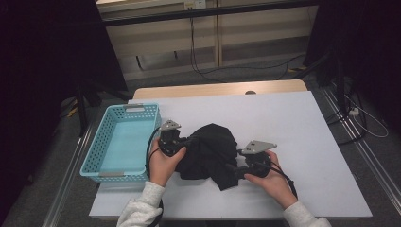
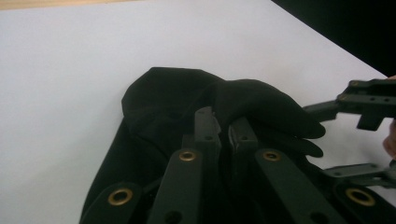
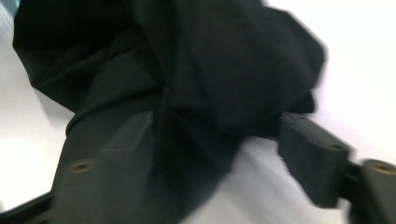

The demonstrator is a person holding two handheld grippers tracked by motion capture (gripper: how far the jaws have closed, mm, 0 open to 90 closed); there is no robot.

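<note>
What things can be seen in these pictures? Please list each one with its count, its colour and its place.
black cloth: one, black, crumpled on the white sheet between the two grippers
basket: one, light blue plastic with holes, at the left edge of the table, nothing in it
white sheet: one, white, covers most of the table
table: one, light wood, its far edge shows beyond the sheet
cables: several, dark, on the floor behind the table
left gripper: one, black, shut on a fold of the black cloth at its left side
right gripper: one, black, jaws apart around the cloth's right side; blurred, grip unclear
hands: two, each holds a gripper, light sleeves at the bottom edge
</note>
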